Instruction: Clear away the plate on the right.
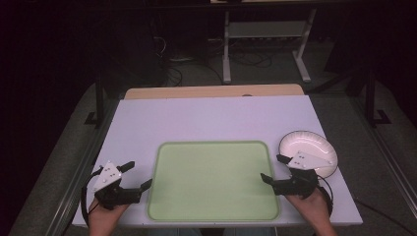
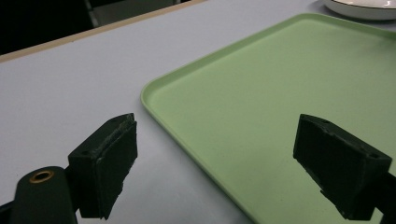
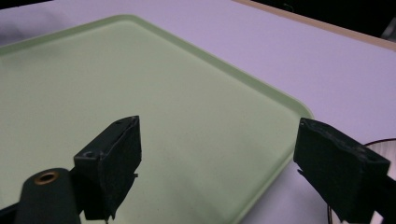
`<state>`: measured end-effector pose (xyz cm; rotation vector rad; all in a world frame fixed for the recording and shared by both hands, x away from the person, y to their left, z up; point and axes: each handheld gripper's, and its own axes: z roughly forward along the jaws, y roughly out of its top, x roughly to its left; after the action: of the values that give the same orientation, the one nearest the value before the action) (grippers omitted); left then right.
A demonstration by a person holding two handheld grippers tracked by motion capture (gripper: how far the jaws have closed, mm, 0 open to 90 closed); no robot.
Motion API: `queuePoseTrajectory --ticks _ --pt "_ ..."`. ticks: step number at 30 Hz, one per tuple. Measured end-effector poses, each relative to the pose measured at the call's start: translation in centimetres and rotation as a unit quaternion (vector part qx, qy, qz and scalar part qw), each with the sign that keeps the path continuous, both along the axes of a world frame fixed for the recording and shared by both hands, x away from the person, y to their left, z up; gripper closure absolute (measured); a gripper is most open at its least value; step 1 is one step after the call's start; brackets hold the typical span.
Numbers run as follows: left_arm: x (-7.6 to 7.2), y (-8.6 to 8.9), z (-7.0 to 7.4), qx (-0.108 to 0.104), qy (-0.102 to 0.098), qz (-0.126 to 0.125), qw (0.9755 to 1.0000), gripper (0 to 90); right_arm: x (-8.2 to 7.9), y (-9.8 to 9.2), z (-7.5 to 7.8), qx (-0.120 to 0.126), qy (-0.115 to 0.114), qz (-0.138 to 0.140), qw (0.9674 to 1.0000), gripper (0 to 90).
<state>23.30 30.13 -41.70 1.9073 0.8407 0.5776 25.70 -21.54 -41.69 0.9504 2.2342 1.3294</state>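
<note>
White tabletop (image 1: 211,118) carries a pale green tray (image 1: 212,180) lying flat at its near middle, with nothing on it. Just right of the tray's far corner sits a white plate (image 1: 310,145). The left gripper (image 1: 137,175) hovers at the tray's left edge, jaws spread wide and holding nothing; the right gripper (image 1: 273,168) sits between tray and plate, jaws equally wide, also holding nothing
</note>
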Motion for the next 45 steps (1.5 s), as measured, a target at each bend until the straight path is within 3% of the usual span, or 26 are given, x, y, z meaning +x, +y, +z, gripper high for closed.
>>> queuePoseTrajectory --ticks 30,34,45 --pt "-0.1 -0.2 0.0 0.003 -0.001 -0.006 1.0000 13.6 -1.0 -1.3 1.0 0.018 -0.001 -0.001 0.9998 14.5" --pt "-0.1 -0.1 0.0 0.001 0.000 -0.004 1.0000 13.6 -1.3 -1.9 1.1 0.028 0.002 -0.004 0.9996 14.5" --pt "-0.2 -0.1 0.1 0.001 -0.002 -0.002 1.0000 13.6 -1.6 -3.0 1.5 0.022 0.022 -0.005 0.9995 14.5"
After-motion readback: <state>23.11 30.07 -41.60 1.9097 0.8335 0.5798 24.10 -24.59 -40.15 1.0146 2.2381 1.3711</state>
